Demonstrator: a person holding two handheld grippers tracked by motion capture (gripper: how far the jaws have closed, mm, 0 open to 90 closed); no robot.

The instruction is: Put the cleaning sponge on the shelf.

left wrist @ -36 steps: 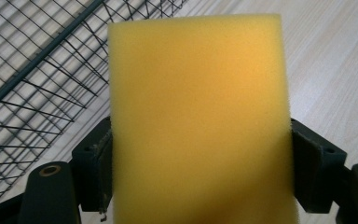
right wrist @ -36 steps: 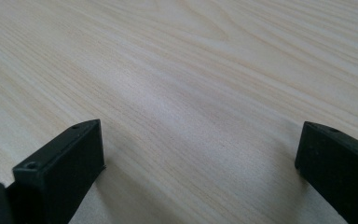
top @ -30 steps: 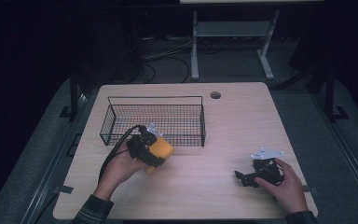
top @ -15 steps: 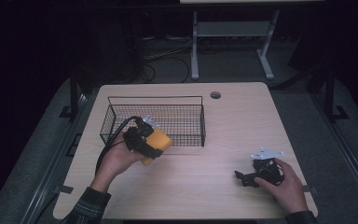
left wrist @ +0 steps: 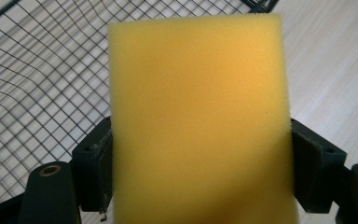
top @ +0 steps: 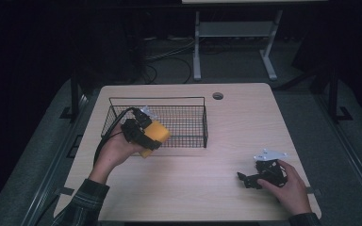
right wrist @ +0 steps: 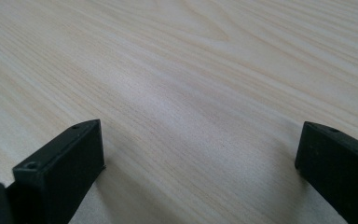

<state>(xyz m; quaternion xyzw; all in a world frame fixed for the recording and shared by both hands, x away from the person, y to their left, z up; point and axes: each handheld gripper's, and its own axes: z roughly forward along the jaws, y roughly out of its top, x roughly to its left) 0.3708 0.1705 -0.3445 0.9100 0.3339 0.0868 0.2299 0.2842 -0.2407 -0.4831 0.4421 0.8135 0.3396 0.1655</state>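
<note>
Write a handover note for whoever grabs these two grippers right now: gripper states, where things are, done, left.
Left gripper: shut on the yellow sponge, pads pressing both its sides, held above the front edge of the wire basket.
Right gripper: open, nothing between the jaws, resting low over the bare table at the near right.
Done: sponge picked up and brought to the basket.
Left: likely carry it over the rim, lower it inside and release. The basket looks to hold nothing yet.
</note>
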